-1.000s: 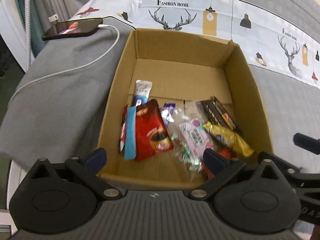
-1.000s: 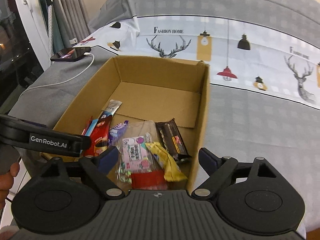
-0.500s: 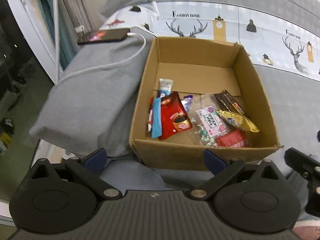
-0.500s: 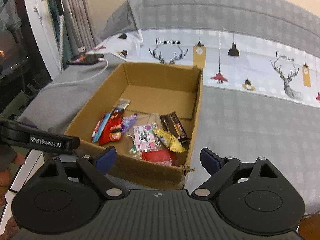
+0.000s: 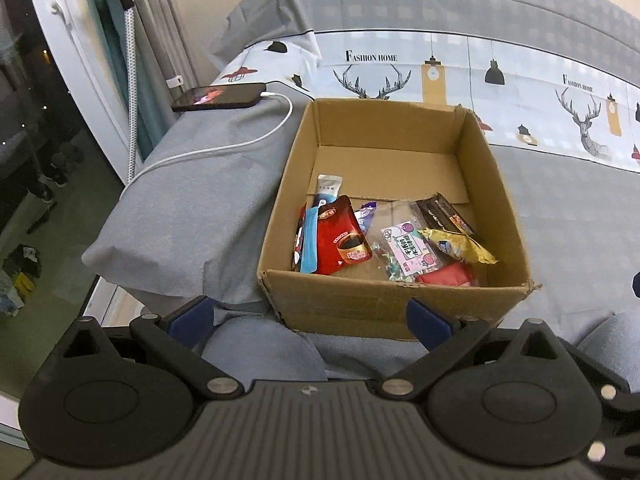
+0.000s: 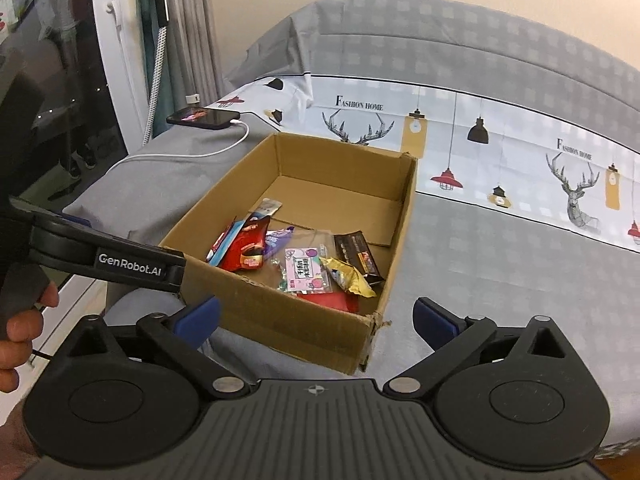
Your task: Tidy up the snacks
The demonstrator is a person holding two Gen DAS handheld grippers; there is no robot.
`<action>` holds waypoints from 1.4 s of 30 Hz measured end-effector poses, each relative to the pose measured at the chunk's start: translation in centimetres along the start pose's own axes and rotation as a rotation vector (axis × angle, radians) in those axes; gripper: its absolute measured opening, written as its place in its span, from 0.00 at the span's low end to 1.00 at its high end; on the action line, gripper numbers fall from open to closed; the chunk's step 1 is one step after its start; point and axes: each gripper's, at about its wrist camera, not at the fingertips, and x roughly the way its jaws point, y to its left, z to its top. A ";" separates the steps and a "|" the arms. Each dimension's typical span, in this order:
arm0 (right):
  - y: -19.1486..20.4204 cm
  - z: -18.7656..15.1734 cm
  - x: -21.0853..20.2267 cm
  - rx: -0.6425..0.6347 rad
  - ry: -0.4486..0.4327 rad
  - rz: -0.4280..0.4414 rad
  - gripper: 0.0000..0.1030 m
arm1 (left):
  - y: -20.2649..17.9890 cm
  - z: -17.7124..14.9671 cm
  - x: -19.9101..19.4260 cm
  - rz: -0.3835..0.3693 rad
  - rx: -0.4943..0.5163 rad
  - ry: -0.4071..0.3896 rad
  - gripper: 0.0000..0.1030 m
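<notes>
Snacks (image 5: 384,236) sit bunched at the cardboard box's (image 5: 384,308) near wall; left gripper (image 5: 310,316) and right gripper (image 6: 316,316), whose jaws have just been opening, both gape empty short of it, apparently finished.

phone (image 5: 219,97) on grey bedding (image 5: 192,208) | white cable (image 5: 224,146) plugged in | curtain (image 5: 160,52) behind

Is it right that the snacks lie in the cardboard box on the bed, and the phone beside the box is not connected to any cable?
Not quite. The snacks do lie in the cardboard box on the bed, but the phone has a white cable plugged into it. The left wrist view shows it.
</notes>
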 end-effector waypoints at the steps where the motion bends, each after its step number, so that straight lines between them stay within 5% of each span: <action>1: -0.1 -0.1 -0.1 0.004 -0.001 -0.003 0.99 | 0.0 -0.1 -0.2 -0.004 0.001 -0.002 1.00; 42: 1.4 -1.0 -3.8 -0.026 -0.081 -0.023 1.00 | 0.6 -2.4 -4.0 -0.012 0.017 -0.082 1.00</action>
